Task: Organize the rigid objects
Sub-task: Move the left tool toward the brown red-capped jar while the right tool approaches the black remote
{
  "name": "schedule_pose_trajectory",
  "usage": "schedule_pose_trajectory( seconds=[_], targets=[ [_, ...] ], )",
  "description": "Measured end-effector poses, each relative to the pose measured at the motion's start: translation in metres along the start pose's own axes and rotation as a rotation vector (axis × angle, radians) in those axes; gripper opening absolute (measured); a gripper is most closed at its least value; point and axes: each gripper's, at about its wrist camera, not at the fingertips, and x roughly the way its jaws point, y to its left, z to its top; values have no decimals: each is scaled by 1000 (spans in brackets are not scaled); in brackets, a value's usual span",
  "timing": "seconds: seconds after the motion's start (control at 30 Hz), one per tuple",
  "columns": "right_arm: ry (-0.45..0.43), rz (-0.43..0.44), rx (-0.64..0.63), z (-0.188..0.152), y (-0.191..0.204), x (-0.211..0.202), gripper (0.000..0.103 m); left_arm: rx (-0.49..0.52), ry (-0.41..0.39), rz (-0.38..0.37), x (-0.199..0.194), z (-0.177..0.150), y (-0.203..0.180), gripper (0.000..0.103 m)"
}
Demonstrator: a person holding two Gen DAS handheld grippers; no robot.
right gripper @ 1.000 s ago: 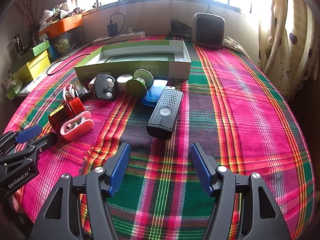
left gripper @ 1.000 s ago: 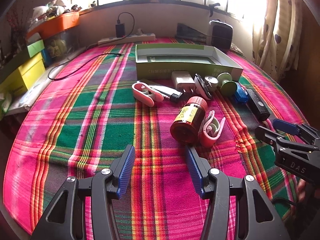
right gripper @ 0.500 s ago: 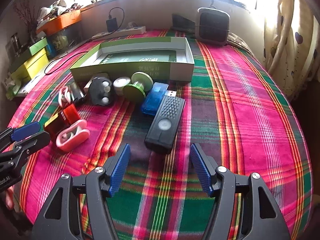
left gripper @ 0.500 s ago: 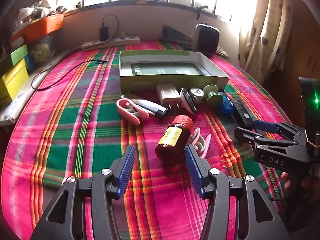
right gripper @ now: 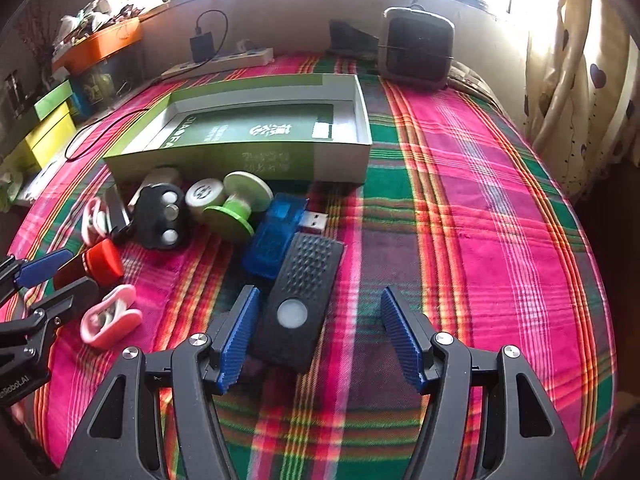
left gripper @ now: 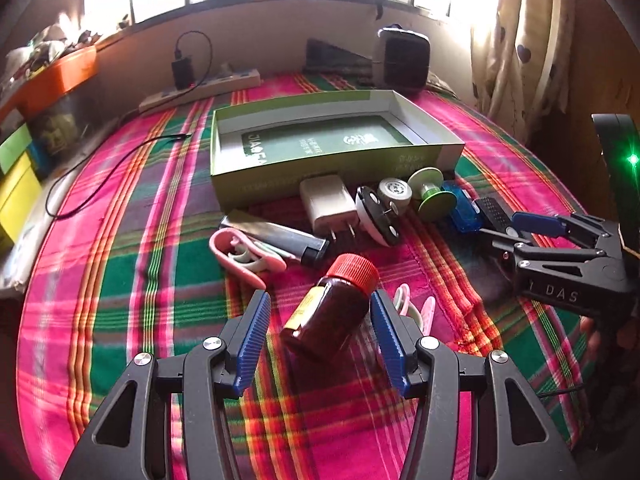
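Your left tongs [left gripper: 316, 334] are standing released, with the brown bottle [left gripper: 326, 316] lying on its side between the blue pads, touched by neither. Your right tongs [right gripper: 316, 334] are likewise standing spread, bracketing the near end of the black remote [right gripper: 300, 302], which is lying closer to the left pad. Both things are resting on the plaid cloth in front of the green box [left gripper: 332, 176], which is holding nothing loose.

Risks, as judgements: the bottle is round and lying slantwise, so an off-centre squeeze is likely to roll it or pivot it into the pink clip [left gripper: 412, 310] just beside it. The remote is touching the blue USB stick [right gripper: 276, 236]; lifting it is likely to drag the stick along. The cloth is wrinkled and could snag a low pad.

Count: one bottle, one remote, one USB stick, two pink clips, one white charger [left gripper: 328, 204], one black disc [right gripper: 162, 216], one green spool [right gripper: 236, 206], one small round tin [right gripper: 206, 196], one grey lighter-like bar [left gripper: 276, 236], one box.
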Motion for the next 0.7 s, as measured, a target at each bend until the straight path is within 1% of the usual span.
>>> schedule_pose_trajectory(
  seconds=[0.17, 0.33, 0.57, 0.63, 0.7],
  targets=[
    [3, -7, 8, 3, -6, 1, 63, 2, 9, -9, 4, 2, -5, 51],
    [3, -8, 7, 5, -12, 3, 63, -42, 34, -9, 13, 1, -1, 51],
    [-4, -1, 14, 5, -19, 3, 63, -50, 28, 12, 9, -4, 1, 51],
    [-8, 3, 15, 5, -20, 2, 59, -63, 27, 12, 9, -4, 3, 50],
    [-12, 0, 14, 4, -21, 1, 50, -71, 26, 10, 8, -4, 3, 50]
  ],
)
